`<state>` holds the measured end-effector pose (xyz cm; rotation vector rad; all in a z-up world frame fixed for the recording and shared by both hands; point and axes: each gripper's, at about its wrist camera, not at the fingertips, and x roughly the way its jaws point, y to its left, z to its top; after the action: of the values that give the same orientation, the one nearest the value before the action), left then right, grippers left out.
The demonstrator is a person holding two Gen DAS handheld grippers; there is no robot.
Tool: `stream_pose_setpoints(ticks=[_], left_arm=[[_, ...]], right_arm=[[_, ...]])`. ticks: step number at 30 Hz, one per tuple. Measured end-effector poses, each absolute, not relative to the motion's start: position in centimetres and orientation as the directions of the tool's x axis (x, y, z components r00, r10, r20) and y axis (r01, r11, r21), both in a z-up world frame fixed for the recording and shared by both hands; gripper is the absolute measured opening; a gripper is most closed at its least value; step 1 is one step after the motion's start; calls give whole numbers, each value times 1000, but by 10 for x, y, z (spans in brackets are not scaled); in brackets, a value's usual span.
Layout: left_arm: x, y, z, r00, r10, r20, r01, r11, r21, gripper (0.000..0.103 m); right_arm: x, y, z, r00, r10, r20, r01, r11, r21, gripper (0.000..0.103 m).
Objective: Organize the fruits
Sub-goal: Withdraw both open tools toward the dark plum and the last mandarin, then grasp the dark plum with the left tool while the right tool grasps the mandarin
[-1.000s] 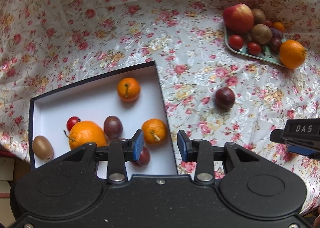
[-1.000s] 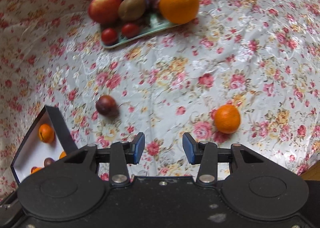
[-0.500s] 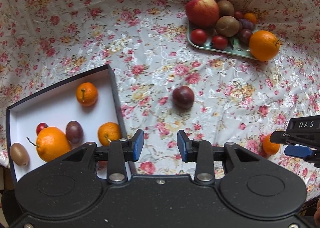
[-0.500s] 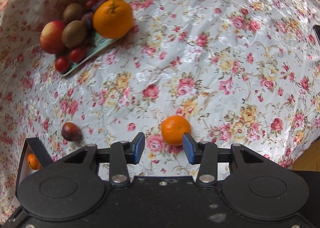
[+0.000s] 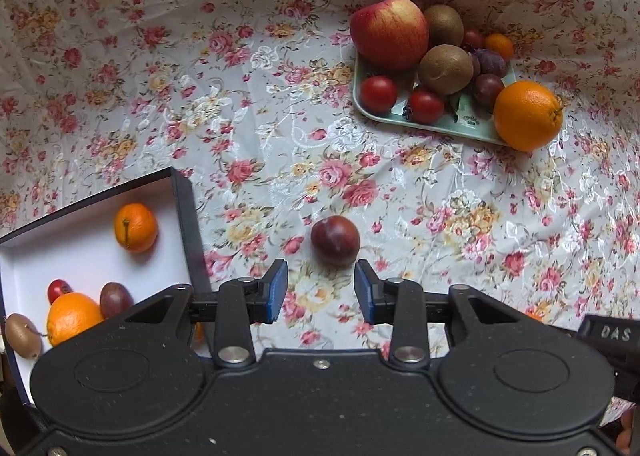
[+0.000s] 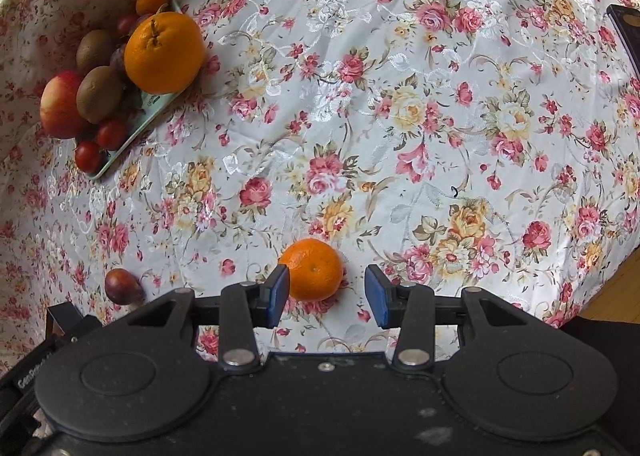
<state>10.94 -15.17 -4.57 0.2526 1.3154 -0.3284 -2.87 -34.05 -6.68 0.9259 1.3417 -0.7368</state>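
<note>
I had the left gripper (image 5: 320, 290) low over the worktop, pointed forward and down along the white floral tablecloth (image 5: 248, 104), its blue-padded jaws wide apart and holding nothing. The dark red round plum (image 5: 335, 240) lay on the cloth just ahead of the fingertips, centred on the gap but not yet between the pads. To the left of that gripper sat the black cardboard box with a white inside (image 5: 182, 200); in it I could see a small orange mandarin (image 5: 135, 227), a larger orange (image 5: 72, 318), a purple plum (image 5: 115, 299), a little red tomato (image 5: 59, 290) and a brown kiwi (image 5: 22, 334).

My right gripper (image 6: 326, 292) was tilted the same way, close to the cloth, jaws wide and empty. The small orange tangerine (image 6: 314, 269) rested on the cloth at the mouth of the gap, closer to the left pad and seeming to touch its tip, well clear of the right pad.

Further off stood the pale green rectangular tray (image 5: 436, 124), heaped with a red-yellow apple (image 5: 389, 32), two brown kiwis, red tomatoes and dark plums, with a big orange (image 5: 527, 115) at its near corner.
</note>
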Motion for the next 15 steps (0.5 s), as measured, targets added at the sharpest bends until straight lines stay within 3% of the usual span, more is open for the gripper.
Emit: stream_pose_setpoints(ticks=[15], left_arm=[[133, -174, -78, 157, -80, -984, 359, 933, -18, 45]], right_arm=[[-29, -356, -69, 126, 124, -984, 902, 398, 165, 45]])
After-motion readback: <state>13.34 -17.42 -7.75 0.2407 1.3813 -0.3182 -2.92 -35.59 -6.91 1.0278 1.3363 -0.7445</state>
